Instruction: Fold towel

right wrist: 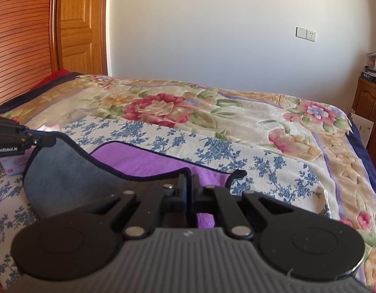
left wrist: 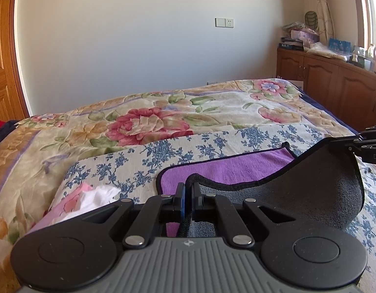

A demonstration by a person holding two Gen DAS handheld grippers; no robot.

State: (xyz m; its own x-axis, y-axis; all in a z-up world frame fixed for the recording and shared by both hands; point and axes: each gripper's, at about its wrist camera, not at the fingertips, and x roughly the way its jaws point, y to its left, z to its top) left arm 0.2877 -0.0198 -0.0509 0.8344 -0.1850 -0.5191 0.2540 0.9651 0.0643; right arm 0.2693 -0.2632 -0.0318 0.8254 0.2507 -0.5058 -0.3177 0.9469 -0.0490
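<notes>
The towel [left wrist: 236, 168] is purple on one face and grey on the other, with a dark hem. It lies on a blue-flowered cloth [left wrist: 148, 153] on the bed. Its near edge is lifted, so the grey underside [left wrist: 310, 190] hangs between both grippers. My left gripper [left wrist: 188, 190] is shut on the near left corner of the towel. My right gripper [right wrist: 189, 183] is shut on the near right corner; the towel [right wrist: 148, 158] sags to its left. Each gripper shows at the edge of the other view, the right one [left wrist: 366, 144] and the left one [right wrist: 21, 136].
A floral blanket [left wrist: 151, 119] covers the bed. A pink pack with white tissue [left wrist: 87, 200] lies left of the towel. A wooden cabinet [left wrist: 334, 83] with clutter stands at the right, a wooden wardrobe [right wrist: 41, 24] at the left, a white wall behind.
</notes>
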